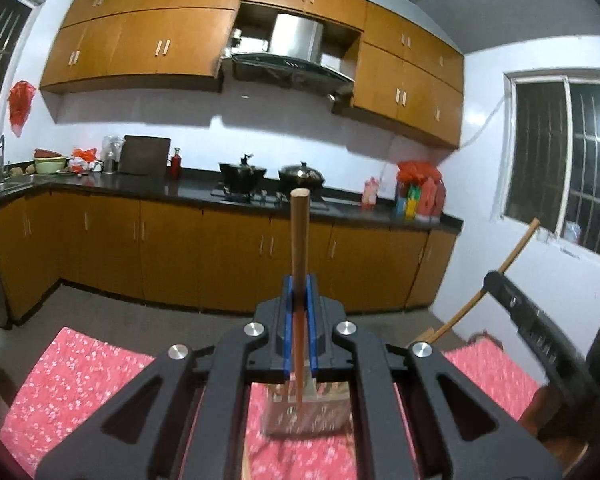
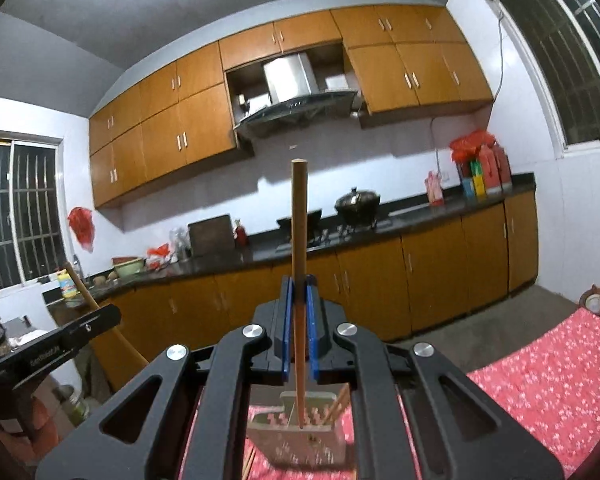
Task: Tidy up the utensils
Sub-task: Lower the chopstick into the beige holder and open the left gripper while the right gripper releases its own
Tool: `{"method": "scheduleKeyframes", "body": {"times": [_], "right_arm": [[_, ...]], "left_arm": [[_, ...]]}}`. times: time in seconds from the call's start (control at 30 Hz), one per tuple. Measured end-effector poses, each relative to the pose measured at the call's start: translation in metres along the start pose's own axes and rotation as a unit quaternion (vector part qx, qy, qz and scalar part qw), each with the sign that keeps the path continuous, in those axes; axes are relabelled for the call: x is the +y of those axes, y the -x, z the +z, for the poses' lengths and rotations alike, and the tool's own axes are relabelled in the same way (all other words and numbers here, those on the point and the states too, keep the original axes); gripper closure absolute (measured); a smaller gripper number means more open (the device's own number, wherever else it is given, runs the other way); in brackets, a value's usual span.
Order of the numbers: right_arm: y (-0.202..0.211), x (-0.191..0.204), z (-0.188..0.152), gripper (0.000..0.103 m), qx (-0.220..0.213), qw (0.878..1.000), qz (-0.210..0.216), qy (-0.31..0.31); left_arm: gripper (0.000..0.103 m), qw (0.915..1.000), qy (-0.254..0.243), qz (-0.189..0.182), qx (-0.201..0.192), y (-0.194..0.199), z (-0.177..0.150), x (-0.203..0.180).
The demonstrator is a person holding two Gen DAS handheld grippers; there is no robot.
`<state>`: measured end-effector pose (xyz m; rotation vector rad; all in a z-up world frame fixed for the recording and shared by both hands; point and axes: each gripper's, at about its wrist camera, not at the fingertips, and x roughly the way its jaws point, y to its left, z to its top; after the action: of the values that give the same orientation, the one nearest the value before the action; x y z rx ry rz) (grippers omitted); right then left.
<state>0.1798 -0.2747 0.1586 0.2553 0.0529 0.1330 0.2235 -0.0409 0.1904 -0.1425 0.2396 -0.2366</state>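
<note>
My left gripper (image 1: 299, 280) is shut on a wooden chopstick (image 1: 300, 232) that stands upright between its blue pads; the stick's lower end hangs over a utensil holder (image 1: 306, 412) on the red floral cloth. My right gripper (image 2: 299, 280) is shut on another wooden chopstick (image 2: 299, 216), also upright, with its lower tip at the open top of the holder (image 2: 300, 436), which has more chopsticks (image 2: 338, 406) leaning in it. The right gripper and its stick (image 1: 484, 292) show at the right of the left wrist view. The left gripper with its stick (image 2: 96, 312) shows at the left of the right wrist view.
The table is covered with a red floral cloth (image 1: 80, 372). Behind it runs a kitchen counter (image 1: 196, 190) with a stove, pots (image 1: 300, 174), bottles and bags, over wooden cabinets. A jar (image 2: 594, 302) stands past the table's far right corner.
</note>
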Motion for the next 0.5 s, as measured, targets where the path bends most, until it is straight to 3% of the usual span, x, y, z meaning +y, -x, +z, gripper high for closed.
{"method": "scheduleKeyframes", "body": {"times": [0.13, 0.27, 0.5], "right_arm": [[-0.024, 0.004, -0.008, 0.096, -0.006, 1.0, -0.014, 0.016], [-0.042, 0.006, -0.026, 0.096, 0.019, 0.999, -0.018, 0.021], [-0.055, 0.002, -0.05, 0.095, 0.065, 0.998, -0.013, 0.019]], "left_arm": [[0.096, 0.9997, 0.012, 0.014, -0.014, -0.02, 0.003, -0.001], [0.096, 0.9995, 0.012, 0.024, -0.016, -0.039, -0.007, 0.001], [0.096, 0.9996, 0.013, 0.022, 0.011, -0.065, -0.026, 0.003]]}}
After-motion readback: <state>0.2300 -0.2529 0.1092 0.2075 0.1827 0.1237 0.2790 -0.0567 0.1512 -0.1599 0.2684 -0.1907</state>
